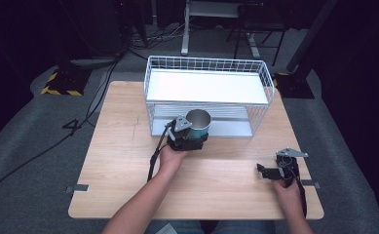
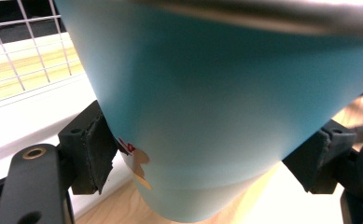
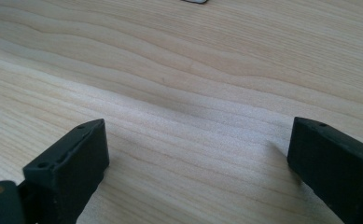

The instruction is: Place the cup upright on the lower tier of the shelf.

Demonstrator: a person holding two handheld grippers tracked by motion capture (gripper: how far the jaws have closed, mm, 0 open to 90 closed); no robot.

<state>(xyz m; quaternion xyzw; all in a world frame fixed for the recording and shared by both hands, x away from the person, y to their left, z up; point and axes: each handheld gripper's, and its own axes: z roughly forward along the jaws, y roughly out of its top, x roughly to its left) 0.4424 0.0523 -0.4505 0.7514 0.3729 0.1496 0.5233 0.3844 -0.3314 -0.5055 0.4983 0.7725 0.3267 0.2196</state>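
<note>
**While the cup rides low in the jaws, a slip or a knock on the rack is the risk**

Because the left gripper point(image 2: 202, 154) grips the teal cup point(image 2: 226, 107) only near its base, with the wider upper body and steel rim standing well above the jaws, the cup could tip or slide if the hand swings quickly. One pad point(image 2: 97, 151) presses the cup wall beside a small torn sticker; the opposite pad meets the far side of the wall, so the jaws are closed on the cup across most of their span. The tapered, smooth wall probably offers little friction, and any loosening would let it drop to the bench point(image 1: 128, 146) just below.

Beyond the jaws stands the white wire rack point(image 1: 209, 92), its lower shelf directly ahead of the cup. The upper shelf hangs over that opening, and the rim could catch its front wire if the cup goes in too high. I cannot tell whether the cup is lifted or rests on the bench.

From above, the left forearm reaches forward from the near edge, wrist straight, hand behind the cup. The right gripper point(image 1: 274, 170) lies low at the near right of the bench, its jaws wide apart and holding nothing, bare wood between them, pointing leftward.
</note>
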